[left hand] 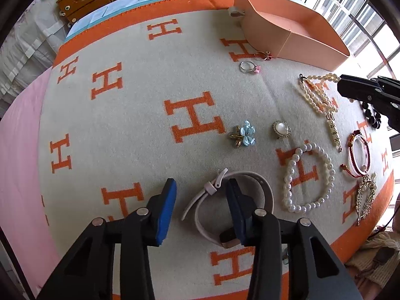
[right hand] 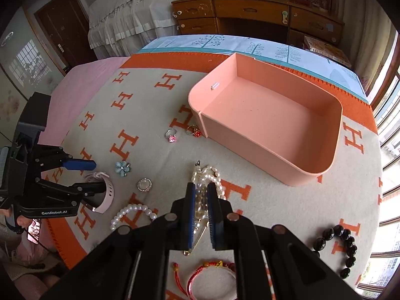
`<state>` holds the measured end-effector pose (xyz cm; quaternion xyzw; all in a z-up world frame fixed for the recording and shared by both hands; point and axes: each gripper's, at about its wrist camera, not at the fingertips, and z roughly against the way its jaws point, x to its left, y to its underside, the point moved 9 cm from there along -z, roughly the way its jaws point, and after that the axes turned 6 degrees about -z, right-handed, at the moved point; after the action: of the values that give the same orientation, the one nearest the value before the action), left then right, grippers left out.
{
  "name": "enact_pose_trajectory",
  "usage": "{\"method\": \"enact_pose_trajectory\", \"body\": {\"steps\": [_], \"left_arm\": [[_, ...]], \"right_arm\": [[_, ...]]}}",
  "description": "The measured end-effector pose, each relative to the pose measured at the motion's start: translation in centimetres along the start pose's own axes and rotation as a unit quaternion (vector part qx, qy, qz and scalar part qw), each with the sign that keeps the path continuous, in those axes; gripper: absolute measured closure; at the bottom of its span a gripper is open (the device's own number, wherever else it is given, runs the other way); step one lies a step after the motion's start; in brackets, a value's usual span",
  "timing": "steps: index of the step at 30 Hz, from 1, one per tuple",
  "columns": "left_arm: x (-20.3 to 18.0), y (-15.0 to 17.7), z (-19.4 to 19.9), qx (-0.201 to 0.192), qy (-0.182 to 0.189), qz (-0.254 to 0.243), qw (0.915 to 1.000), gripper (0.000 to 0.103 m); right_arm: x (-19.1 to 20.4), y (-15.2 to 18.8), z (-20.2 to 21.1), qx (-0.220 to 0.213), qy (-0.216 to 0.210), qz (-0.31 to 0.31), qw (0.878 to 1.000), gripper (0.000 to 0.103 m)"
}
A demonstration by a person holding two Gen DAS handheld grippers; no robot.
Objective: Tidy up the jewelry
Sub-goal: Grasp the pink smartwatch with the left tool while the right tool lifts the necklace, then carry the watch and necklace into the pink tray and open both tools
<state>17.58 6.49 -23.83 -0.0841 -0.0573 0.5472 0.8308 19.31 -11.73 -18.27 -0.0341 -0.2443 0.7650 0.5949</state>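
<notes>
Two rings (right hand: pixel 171 135) (right hand: pixel 193 130) lie near the one pink box (right hand: pixel 252 145). There are two brooches (right hand: pixel 123 168) (right hand: pixel 144 185), two pearl strands (right hand: pixel 132 212) (right hand: pixel 207 177), one watch (right hand: pixel 106 195), one black bead bracelet (right hand: pixel 337 245) and one red cord bracelet (right hand: pixel 207 272).

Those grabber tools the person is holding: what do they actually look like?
Each is a black plastic claw. The left gripper and right gripper both have angular black linkage arms joined by round silver rivets and two flat fingers faced with blue pads. The left one's body carries white lettering, GenRobot.AI.
</notes>
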Motion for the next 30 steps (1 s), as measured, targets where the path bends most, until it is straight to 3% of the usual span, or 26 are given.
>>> {"method": "enact_pose_trajectory", "body": {"steps": [3, 7, 20, 30], "left_arm": [[0.1, -0.3, 0.1, 0.002, 0.002, 0.002, 1.0, 0.087], [-0.2, -0.1, 0.4, 0.0, -0.011, 0.0, 0.9999, 0.095], [-0.8, -2.5, 7.5, -0.089, -0.04, 0.016, 0.9951, 0.096], [-3.9, -11.0, 15.2, -0.195, -0.083, -0.017, 0.9772, 0.096]], "right_arm": [[0.2, -0.3, 0.8, -0.009, -0.006, -0.004, 1.0, 0.094], [0.4, -0.8, 1.9, -0.022, -0.012, -0.009, 1.0, 0.094], [0.4, -3.5, 7.7, -0.091, -0.015, -0.03, 0.995, 0.094], [-2.2, -9.1, 14.9, -0.186, 0.001, -0.074, 0.98, 0.094]]}}
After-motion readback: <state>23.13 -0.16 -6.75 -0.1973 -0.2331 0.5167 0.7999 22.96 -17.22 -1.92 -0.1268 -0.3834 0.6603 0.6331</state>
